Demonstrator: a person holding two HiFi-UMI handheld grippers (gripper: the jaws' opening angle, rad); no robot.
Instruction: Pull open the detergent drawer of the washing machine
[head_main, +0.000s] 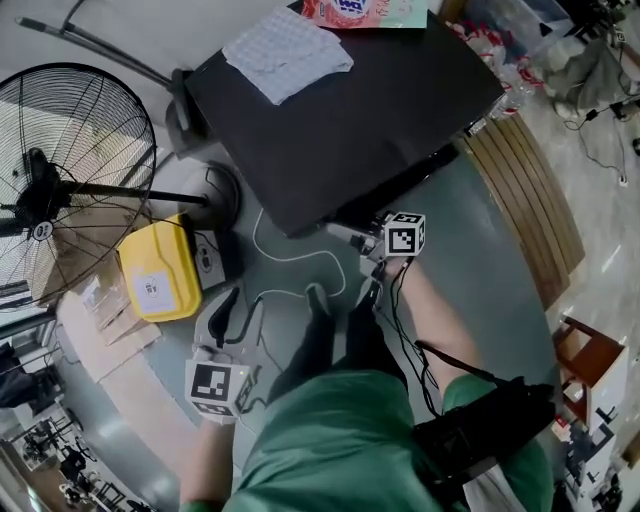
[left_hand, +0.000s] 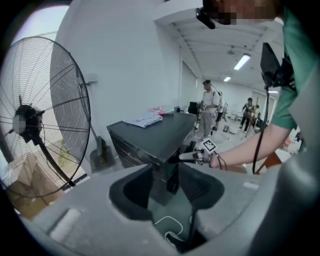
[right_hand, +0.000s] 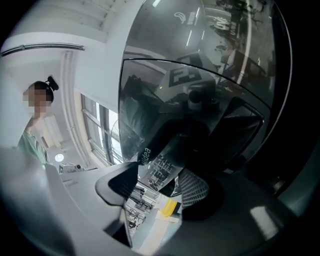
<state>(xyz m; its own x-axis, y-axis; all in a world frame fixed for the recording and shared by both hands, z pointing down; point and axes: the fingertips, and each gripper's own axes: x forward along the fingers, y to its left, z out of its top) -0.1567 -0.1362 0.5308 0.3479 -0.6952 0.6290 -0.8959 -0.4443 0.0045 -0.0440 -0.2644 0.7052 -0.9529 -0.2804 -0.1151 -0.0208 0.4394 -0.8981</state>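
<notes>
Reach step: right gripper (head_main: 350, 238) jaws gape around the drawer (right_hand: 155, 170) (left gripper (head_main: 235, 315) idle, jaws apart); next, clamp and pull.

The smooth grey floor (head_main: 505, 280) bears a dark boxy washing machine (head_main: 350, 120) at twelve o'clock, a black wire-caged pedestal fan (head_main: 60, 190) at nine, a yellow plastic box (head_main: 155, 268) at eight, and a thin white cable (head_main: 285, 258) between them.

The person wears a green short-sleeved shirt (head_main: 330, 440) and dark trousers (head_main: 322, 345). Black cables (head_main: 401, 295) run back from the right gripper (head_main: 345, 233). Behind its jaws sits a white cube (head_main: 404, 234) with black square markers. The left gripper (left_hand: 170, 187) is pale grey with dark pads (left_hand: 200, 189).
</notes>
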